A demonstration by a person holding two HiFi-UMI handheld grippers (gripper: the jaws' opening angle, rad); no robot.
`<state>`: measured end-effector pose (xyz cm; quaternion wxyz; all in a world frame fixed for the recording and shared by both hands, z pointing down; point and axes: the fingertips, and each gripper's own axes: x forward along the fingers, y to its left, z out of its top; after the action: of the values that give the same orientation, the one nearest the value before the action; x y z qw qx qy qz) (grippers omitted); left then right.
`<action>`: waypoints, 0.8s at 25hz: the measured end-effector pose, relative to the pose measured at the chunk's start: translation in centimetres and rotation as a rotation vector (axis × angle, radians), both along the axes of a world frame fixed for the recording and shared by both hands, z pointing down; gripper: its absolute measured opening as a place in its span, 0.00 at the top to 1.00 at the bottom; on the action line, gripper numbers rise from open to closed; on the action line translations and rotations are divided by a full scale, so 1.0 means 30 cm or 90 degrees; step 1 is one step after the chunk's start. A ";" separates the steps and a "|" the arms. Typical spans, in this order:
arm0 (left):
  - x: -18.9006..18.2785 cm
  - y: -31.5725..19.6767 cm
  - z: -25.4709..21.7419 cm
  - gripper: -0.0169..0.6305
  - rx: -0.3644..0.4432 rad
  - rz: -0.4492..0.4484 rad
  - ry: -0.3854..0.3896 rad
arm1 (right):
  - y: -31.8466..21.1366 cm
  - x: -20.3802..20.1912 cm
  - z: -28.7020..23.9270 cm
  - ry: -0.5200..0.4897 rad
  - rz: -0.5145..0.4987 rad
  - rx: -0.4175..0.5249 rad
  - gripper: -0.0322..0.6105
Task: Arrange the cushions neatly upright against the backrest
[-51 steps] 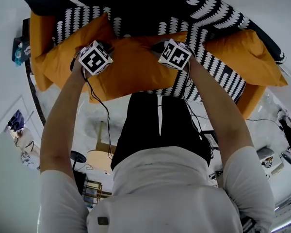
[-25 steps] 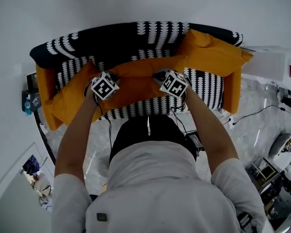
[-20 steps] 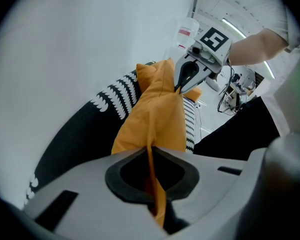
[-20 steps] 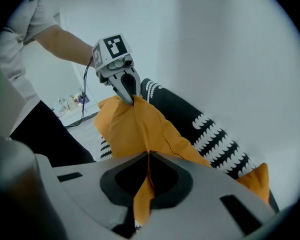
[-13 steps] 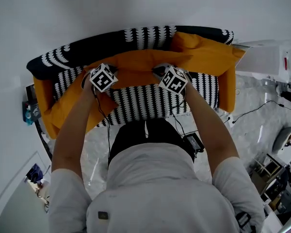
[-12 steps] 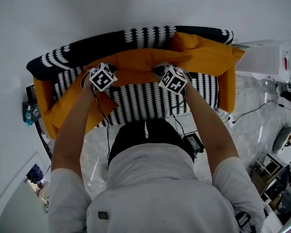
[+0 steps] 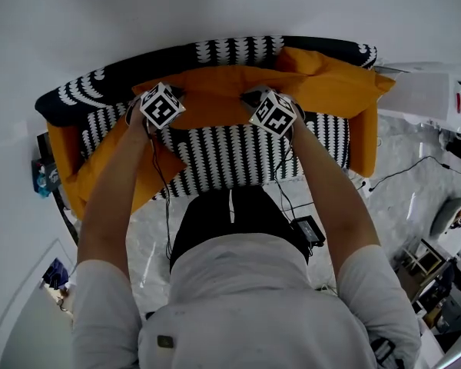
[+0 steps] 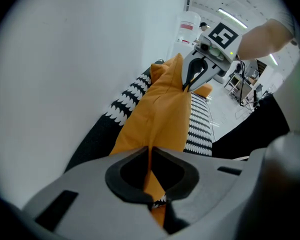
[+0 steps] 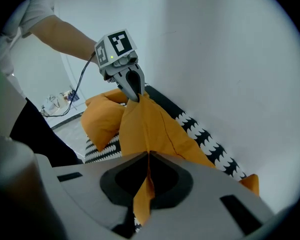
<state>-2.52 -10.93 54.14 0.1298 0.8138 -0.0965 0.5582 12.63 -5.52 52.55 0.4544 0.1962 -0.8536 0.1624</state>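
Looks like a lab or test studio, not a home. Sofa [image 7: 223, 152] staged against a bare white wall [image 7: 215, 6]. Right of sofa: loose cables [image 7: 403, 169] across pale floor [image 7: 392, 214], cluttered equipment. Beyond sofa's far end: ceiling strip lights [image 8: 232, 17].

Kit check, head view first. You wear a white short-sleeved cotton T-shirt [image 7: 246, 298], with a small dark rectangular tab [image 7: 165, 342] low on its left back. Ahead of the T-shirt is a black lower garment [image 7: 238, 225] with one thin white line down it.

- **Left gripper** [image 8: 150, 151]: grey moulded plastic with black rubber lining round the jaw opening. It carries a white cube with black square markers [image 7: 160, 106] and a small green light [image 9: 111, 57] beneath.
- **Right gripper** [image 9: 148, 156]: same build, with its own black-and-white marker cube [image 7: 273, 115].
- **Cables:** a thin black left cable [image 7: 166, 206] and a thin black right cable [image 7: 283, 191] trail back towards the T-shirt.
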 end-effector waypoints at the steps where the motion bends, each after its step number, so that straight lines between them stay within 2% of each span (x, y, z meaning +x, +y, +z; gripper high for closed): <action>1: -0.005 -0.006 0.017 0.94 -0.002 -0.002 -0.002 | -0.008 -0.004 0.013 0.001 -0.001 -0.002 0.90; 15: -0.021 -0.093 0.111 0.95 -0.008 -0.020 0.011 | -0.133 -0.002 0.171 0.003 0.024 -0.017 0.90; 20: -0.017 -0.128 0.165 0.95 -0.020 -0.044 0.008 | -0.159 -0.001 0.210 0.011 0.039 -0.018 0.90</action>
<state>-3.04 -14.75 59.09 0.1627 0.8112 -0.1151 0.5498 12.59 -10.30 58.85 0.4596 0.2170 -0.8408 0.1865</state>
